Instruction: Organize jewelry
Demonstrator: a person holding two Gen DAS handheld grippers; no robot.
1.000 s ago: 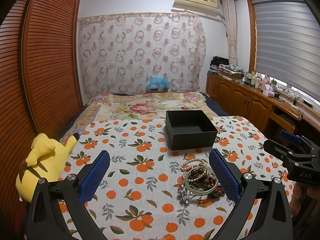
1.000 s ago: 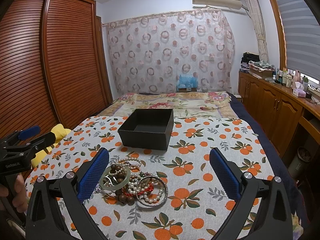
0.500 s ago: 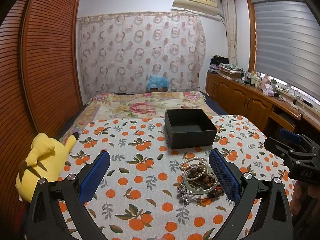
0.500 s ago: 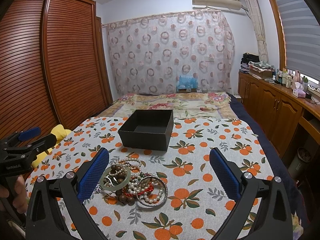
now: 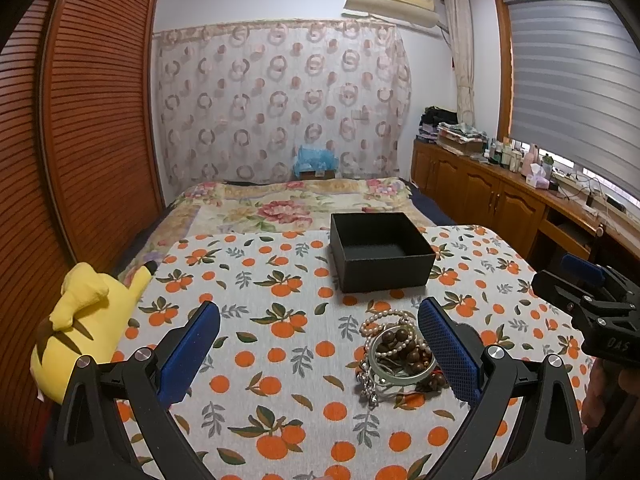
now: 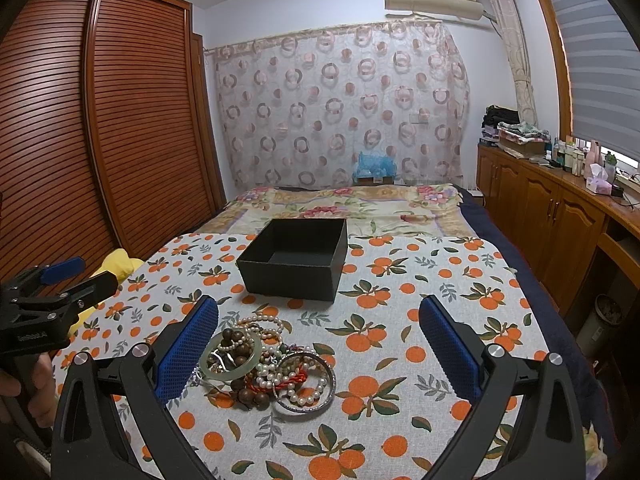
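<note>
A: Status of both tools. We hold the left gripper with its blue-padded fingers spread wide and nothing between them. The right gripper is likewise spread wide and holds nothing.

B: Confirmed. Location of the work items?

A: We see the tangled heap of bead, pearl and metal jewelry lying on the white tablecloth printed with oranges and green leaves. In the right wrist view the heap sits just inside the left finger of that gripper. In the left wrist view the same heap lies just beside the inner face of the right finger.

B: Composition of the heap?

A: A pale green bangle lies on top toward the left, dark brown wooden beads pass through it, white pearl strands run across the middle, and a silver metal bangle lies at the right edge. A red cord piece shows between them.

B: Container?

A: The open square black box stands upright beyond the heap, near it but apart. Its visible interior is bare.

B: Other items?

A: A yellow plush toy lies at the left edge of the cloth.
</note>
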